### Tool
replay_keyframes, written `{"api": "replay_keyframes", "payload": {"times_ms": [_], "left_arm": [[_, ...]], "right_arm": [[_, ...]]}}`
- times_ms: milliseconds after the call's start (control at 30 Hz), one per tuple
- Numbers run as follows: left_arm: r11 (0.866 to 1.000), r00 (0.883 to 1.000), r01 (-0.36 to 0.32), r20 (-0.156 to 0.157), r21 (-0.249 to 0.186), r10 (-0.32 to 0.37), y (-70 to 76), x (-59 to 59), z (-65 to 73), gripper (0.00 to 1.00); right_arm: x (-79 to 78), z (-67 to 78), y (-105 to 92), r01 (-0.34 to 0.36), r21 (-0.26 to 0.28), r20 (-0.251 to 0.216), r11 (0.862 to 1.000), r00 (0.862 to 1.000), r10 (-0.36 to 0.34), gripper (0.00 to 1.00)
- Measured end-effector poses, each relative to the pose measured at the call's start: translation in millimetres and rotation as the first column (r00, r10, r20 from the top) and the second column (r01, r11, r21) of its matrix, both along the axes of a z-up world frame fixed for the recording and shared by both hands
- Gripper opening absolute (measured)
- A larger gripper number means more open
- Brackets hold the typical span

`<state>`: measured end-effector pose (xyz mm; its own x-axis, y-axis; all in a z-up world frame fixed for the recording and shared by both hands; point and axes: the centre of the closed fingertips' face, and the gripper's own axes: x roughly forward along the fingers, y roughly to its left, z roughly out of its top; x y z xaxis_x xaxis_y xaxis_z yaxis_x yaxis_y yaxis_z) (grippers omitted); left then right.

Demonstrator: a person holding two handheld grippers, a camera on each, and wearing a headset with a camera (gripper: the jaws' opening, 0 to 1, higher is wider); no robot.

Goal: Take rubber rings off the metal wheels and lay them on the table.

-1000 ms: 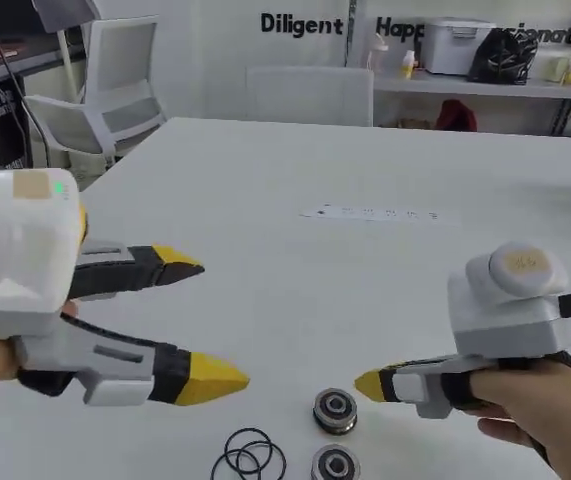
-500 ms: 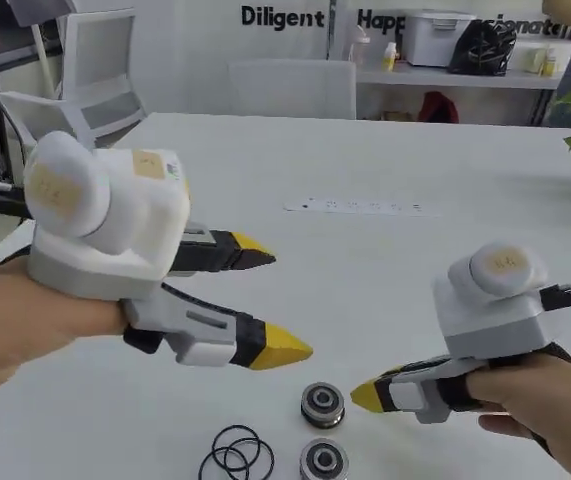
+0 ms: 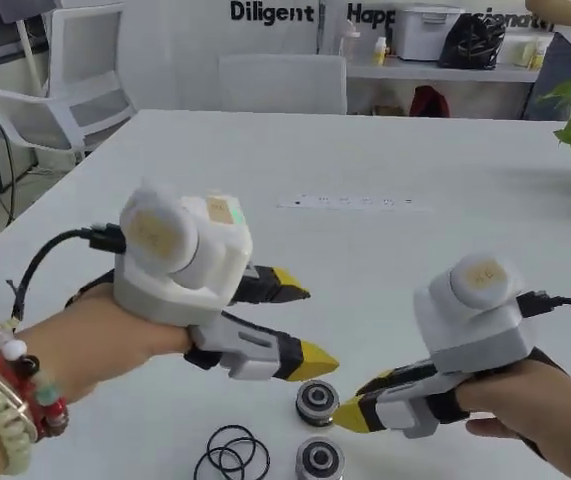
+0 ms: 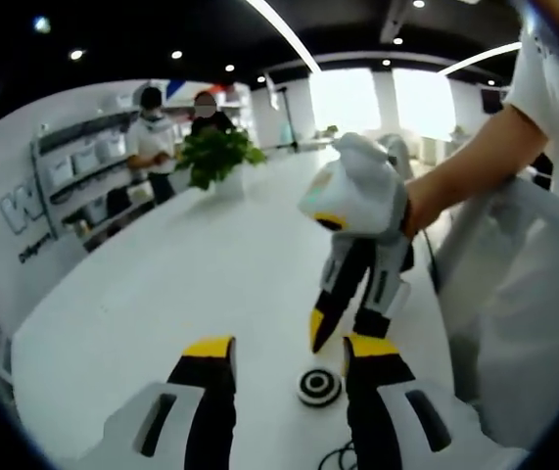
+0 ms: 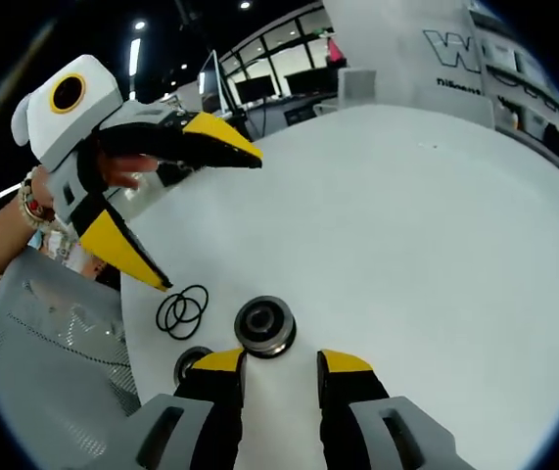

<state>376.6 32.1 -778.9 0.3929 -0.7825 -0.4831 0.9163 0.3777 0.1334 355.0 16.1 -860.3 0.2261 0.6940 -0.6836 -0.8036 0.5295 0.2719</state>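
Head view: white tabletop [image 3: 385,260] bearing two round dark metal wheels, upper wheel [image 3: 317,398] and lower wheel [image 3: 320,458]; loose black rubber rings [image 3: 232,455] lying flat, overlapping, just left of lower wheel. Left tongs [image 3: 315,325] released, jaws wide apart, tips near upper wheel. Right tongs [image 3: 350,412] tip just beside same wheel, on its right. Right gripper view: own jaws parted, empty; upper wheel just ahead of gap, lower wheel partly hidden behind one jaw. Left gripper view: green plant [image 4: 215,157] at far tabletop end, unseen from right gripper
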Motion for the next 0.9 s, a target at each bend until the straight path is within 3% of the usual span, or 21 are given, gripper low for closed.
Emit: {"api": "replay_keyframes", "payload": {"times_ms": [100,133,233,300,400,467,600,733,900], "left_arm": [[0.997,0.997,-0.054,-0.056,-0.061,0.05,1.4,0.7,-15.5,0.41],[0.997,0.996,-0.054,-0.07,-0.062,0.049,2.1,-1.2,-20.2,0.41],[0.999,0.997,-0.034,-0.073,-0.035,0.032,2.7,-5.6,-31.7,0.35],[1.0,0.998,-0.022,-0.057,-0.014,0.021,1.6,-7.4,-37.8,0.32],[1.0,0.995,-0.008,-0.097,-0.004,0.008,-3.1,-11.4,-45.8,0.33],[1.0,0.996,0.0,-0.086,-0.003,0.0,-6.7,-11.9,-48.6,0.3],[1.0,0.995,-0.014,-0.094,0.011,0.015,-5.9,-9.2,-53.6,0.26],[0.998,0.989,-0.06,-0.139,-0.006,0.059,-0.9,-7.9,-59.5,0.26],[0.999,0.991,-0.041,-0.129,0.024,0.043,-0.7,-10.5,-65.2,0.23]], "right_arm": [[-1.9,-3.0,1.2,-0.03,-0.017,0.023,0.999,0.999,0.031,0.27],[-1.8,-2.8,1.5,-0.037,-0.021,0.031,0.999,0.999,0.037,0.26],[1.4,-1.7,2.3,-0.035,-0.017,0.051,0.999,0.998,0.036,0.25],[2.9,-0.9,3.1,-0.038,-0.013,0.063,0.999,0.997,0.039,0.25],[2.6,-2.3,3.5,-0.043,-0.017,0.071,0.999,0.996,0.045,0.24],[0.8,-4.3,5.0,-0.058,-0.028,0.085,0.998,0.995,0.06,0.23],[-0.1,-3.5,7.7,-0.078,-0.025,0.1,0.997,0.992,0.08,0.23],[-3.0,-5.6,10.0,-0.096,-0.03,0.107,0.995,0.989,0.098,0.22],[-1.8,-7.3,10.9,-0.103,-0.044,0.128,0.994,0.986,0.108,0.21]]}}
